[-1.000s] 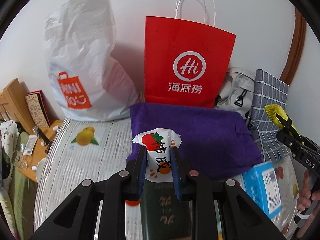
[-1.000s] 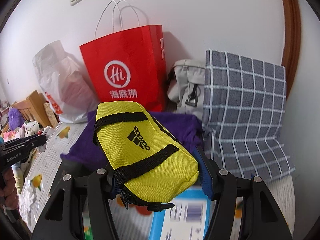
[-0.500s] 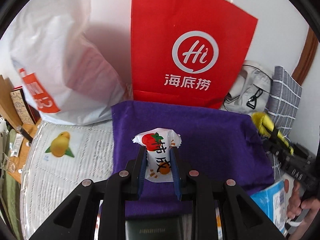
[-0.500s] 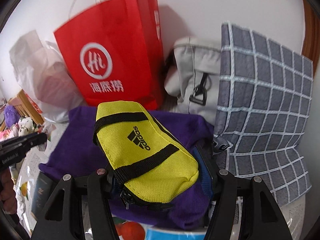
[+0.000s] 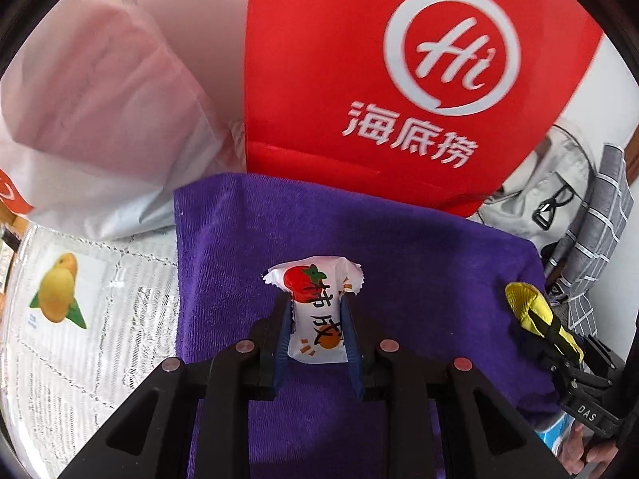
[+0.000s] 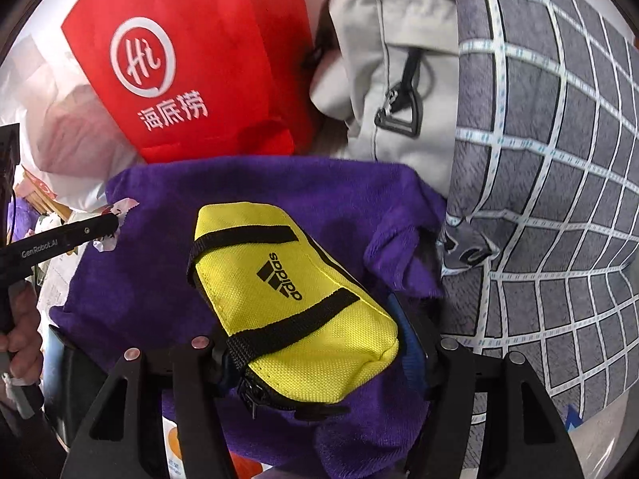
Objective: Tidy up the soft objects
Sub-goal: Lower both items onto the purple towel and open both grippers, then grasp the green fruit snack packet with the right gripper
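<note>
Left tool (image 5: 315, 319) pinches a snack packet (image 5: 315, 311); only the right view shows right tool (image 6: 315, 339), jaws opening, around yellow pouch (image 6: 295, 299).

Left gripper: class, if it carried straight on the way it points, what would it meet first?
Probably the purple towel lying just ahead of the left gripper and its snack packet; depth is uncertain.

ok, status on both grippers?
Left gripper shut on candy. Right gripper, jaws opening, yellow pouch between them. Both over purple towel. Nothing in the way.
</note>
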`<state>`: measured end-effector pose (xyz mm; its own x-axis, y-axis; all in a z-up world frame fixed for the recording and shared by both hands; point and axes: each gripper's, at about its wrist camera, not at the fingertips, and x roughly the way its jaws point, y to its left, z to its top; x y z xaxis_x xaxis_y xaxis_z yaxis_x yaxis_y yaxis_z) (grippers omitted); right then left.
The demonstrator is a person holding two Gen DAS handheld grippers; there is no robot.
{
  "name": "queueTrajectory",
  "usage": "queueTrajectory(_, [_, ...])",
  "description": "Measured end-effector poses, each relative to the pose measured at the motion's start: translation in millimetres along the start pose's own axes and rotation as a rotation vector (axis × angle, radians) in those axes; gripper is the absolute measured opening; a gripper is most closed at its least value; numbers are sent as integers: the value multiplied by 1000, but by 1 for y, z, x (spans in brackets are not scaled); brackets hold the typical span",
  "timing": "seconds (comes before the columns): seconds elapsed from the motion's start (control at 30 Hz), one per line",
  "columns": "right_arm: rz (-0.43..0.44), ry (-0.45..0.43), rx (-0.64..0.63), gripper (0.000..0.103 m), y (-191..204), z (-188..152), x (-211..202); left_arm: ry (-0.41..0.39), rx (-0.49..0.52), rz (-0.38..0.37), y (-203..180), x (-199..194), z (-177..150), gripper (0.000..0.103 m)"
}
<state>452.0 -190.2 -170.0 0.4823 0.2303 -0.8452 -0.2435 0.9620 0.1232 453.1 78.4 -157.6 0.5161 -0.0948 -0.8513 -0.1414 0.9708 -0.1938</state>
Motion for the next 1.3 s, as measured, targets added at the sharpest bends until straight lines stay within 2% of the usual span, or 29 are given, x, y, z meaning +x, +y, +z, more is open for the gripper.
queueTrajectory(0.07, [5, 4, 3, 65, -2, 0, 3, -4, -6, -9, 1, 2, 0, 28])
queueTrajectory(0.2, [35, 17, -3, 66, -1, 0, 7, -23, -10, -36, 1, 0, 1, 27])
queueTrajectory(0.3, [30, 17, -17, 73, 2, 0, 9, -18, -12, -51, -1, -1, 0, 27])
queueTrajectory(0.4, [21, -10, -26, 74, 6, 0, 2, -14, -11, -51, -2, -4, 1, 34])
queueTrajectory(0.53, [8, -49, -42, 75, 12, 1, -8, -31, 11, -34, -7, -16, 0, 49])
queueTrajectory(0.6, [-4, -63, -48, 75, 14, 2, -14, -44, 23, -31, -10, -26, -2, 53])
queueTrajectory(0.77, [-24, -91, -45, 75, 19, -1, -29, -75, 43, -29, -16, -52, -7, 57])
queueTrajectory(0.8, [-16, -100, -32, 75, 17, -4, -36, -85, 42, -32, -16, -60, -10, 60])
queueTrajectory(0.93, [45, -124, 6, 75, 21, -18, -55, -107, 74, -16, -18, -86, -25, 61])
queueTrajectory(1.0, [30, -126, 0, 75, 25, -30, -67, -140, 98, -5, -19, -102, -34, 61])
queueTrajectory(1.13, [-63, -157, -68, 75, 48, -57, -91, -163, 100, -10, -13, -130, -53, 61])
queueTrajectory(1.2, [-40, -141, -60, 75, 55, -71, -101, -159, 85, -38, -8, -143, -65, 61])
queueTrajectory(1.3, [-6, -138, -50, 75, 65, -96, -117, -160, 76, -40, -1, -158, -85, 61])
